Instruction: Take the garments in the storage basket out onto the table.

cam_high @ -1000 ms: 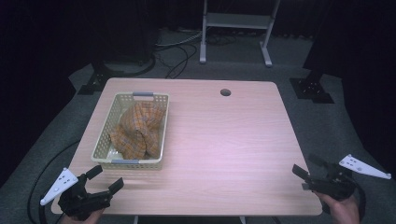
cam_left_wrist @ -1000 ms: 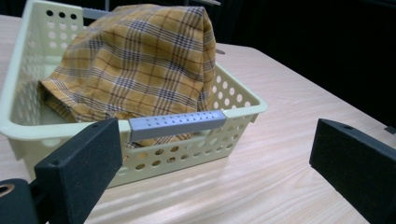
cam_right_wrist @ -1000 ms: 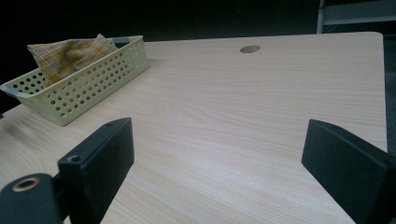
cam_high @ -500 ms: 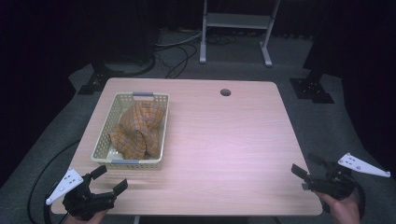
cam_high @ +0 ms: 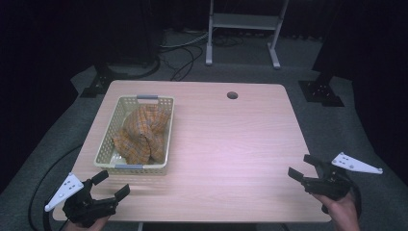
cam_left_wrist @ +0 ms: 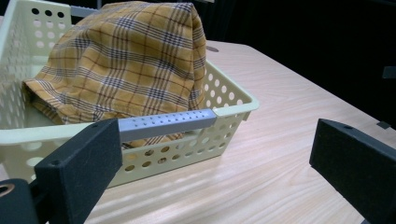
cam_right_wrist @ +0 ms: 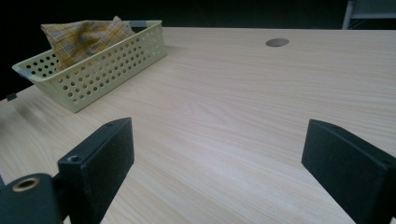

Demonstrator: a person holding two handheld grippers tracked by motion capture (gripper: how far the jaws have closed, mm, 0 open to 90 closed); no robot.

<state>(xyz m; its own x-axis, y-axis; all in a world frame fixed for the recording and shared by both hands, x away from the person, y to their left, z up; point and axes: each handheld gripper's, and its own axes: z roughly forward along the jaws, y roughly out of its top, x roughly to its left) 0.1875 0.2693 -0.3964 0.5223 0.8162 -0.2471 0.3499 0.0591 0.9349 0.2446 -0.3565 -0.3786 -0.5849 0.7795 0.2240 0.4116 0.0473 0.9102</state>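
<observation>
A pale yellow perforated basket (cam_high: 107,143) (cam_left_wrist: 228,103) (cam_right_wrist: 88,70) stands on the left half of the wooden table (cam_high: 231,139). A crumpled orange plaid cloth (cam_high: 142,132) (cam_left_wrist: 126,60) (cam_right_wrist: 84,32) lies heaped inside it, rising above the rim. My left gripper (cam_high: 111,184) (cam_left_wrist: 215,168) hovers open at the table's near left corner, just short of the basket's grey front handle (cam_left_wrist: 166,124). At the near right edge, my right gripper (cam_high: 302,166) (cam_right_wrist: 217,172) is open over bare wood, with nothing between its jaws.
A round cable hole (cam_high: 232,95) (cam_right_wrist: 277,42) sits near the table's far edge. Beyond the table are a metal stand (cam_high: 243,29), dark equipment bases (cam_high: 320,91) and cables (cam_high: 183,53) on grey carpet. Wide bare tabletop lies between the basket and the right gripper.
My left gripper has shifted slightly right and forward toward the basket's near end. The right gripper has barely moved. Basket and cloth are unchanged.
</observation>
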